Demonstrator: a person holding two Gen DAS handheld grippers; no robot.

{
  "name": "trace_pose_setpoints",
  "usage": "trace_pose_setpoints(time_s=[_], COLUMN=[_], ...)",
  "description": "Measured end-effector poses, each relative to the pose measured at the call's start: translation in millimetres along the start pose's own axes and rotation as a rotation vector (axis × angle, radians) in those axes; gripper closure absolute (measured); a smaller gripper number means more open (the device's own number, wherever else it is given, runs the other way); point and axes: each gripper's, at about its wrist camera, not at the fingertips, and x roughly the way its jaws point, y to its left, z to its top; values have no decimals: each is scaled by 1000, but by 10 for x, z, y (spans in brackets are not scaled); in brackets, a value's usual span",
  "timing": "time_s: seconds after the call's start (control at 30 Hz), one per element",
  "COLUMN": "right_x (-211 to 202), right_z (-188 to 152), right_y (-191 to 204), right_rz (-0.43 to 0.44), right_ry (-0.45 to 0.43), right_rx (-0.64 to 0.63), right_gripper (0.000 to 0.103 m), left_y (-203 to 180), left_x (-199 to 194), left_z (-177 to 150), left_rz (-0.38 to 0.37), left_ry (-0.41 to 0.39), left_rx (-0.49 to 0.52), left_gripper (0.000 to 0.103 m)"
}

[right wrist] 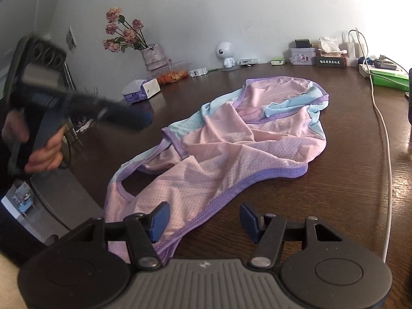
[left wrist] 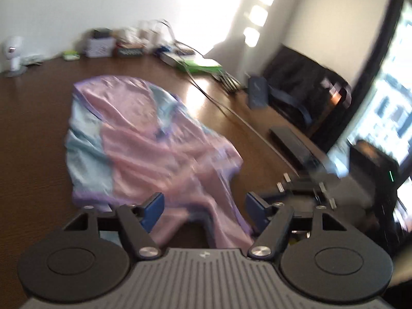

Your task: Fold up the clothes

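garment [right wrist: 231, 139] lying crumpled mid-surface [right wrist: 334, 193], unfolded | left gripper [left wrist: 203, 206] hovering over it, jaws gaping, gripping nothing | right gripper [right wrist: 204, 219] hovering by near hem, jaws gaping, empty | thin, floppy, slippery mesh; probably best pinching purple hem

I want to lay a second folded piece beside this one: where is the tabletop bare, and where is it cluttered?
Bare wood lies between the pink garment and the white cable, and on the table between the garment and the tissue box. The back edge along the wall is crowded: vase, small white figure, tin box.
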Motion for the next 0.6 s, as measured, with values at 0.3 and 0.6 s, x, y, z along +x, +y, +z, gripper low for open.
trace_pose_setpoints(time_s=[0.3,0.6], right_x=[98,164], right_z=[-62,161], right_y=[464,403], right_rz=[-136,-236], right_ry=[66,3], right_rx=[-223,-186], right_gripper=[59,99], left_y=[-38,217], left_x=[156,59], left_z=[-461,-413], left_rz=[61,100], left_ry=[154,49], left_rx=[231,96], left_gripper=[43,99])
